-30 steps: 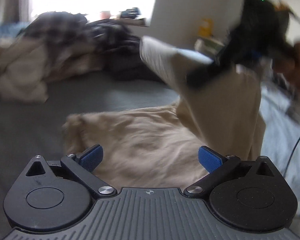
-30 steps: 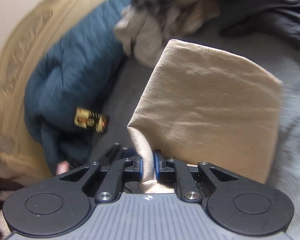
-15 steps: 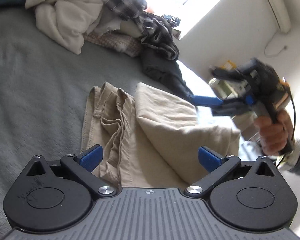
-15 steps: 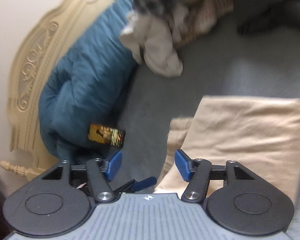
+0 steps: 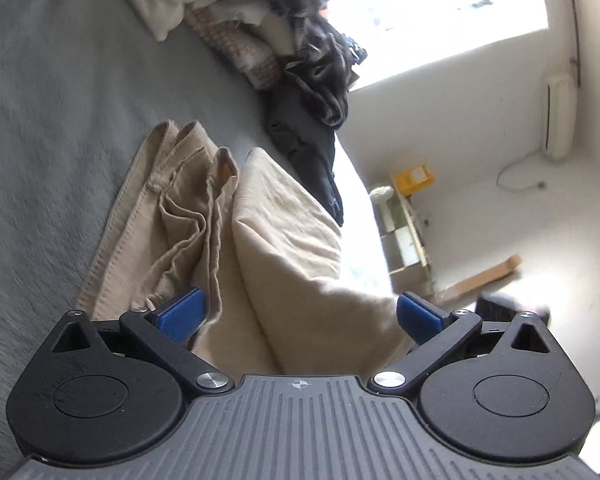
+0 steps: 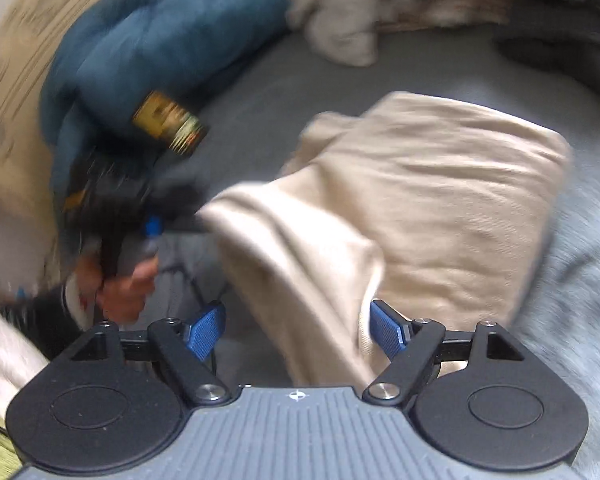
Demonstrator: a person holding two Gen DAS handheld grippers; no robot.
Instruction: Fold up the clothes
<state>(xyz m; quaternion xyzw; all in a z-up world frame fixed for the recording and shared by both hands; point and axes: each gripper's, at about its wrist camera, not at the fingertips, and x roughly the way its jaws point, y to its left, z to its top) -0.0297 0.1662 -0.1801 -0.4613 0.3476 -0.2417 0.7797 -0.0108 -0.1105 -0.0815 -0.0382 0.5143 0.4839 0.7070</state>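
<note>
Beige trousers lie partly folded on the grey blanket, one flat layer over a bunched waistband side. My left gripper hovers low over their near end, jaws wide open, cloth below and between the pads but not pinched. In the right wrist view the same trousers show a raised fold running toward the camera. My right gripper straddles that fold with its jaws opening, pads clear of the cloth. The left gripper, blurred, appears there at the left in a hand.
A heap of unfolded clothes with a dark garment lies at the far end of the bed. A teal duvet and a cream headboard are at the left. A shelf stands by the wall beyond the bed edge.
My right gripper let go of the trouser fold and spread its jaws; the lifted cloth dropped onto the rest. The left gripper rolled and sank closer to the trousers, staying open.
</note>
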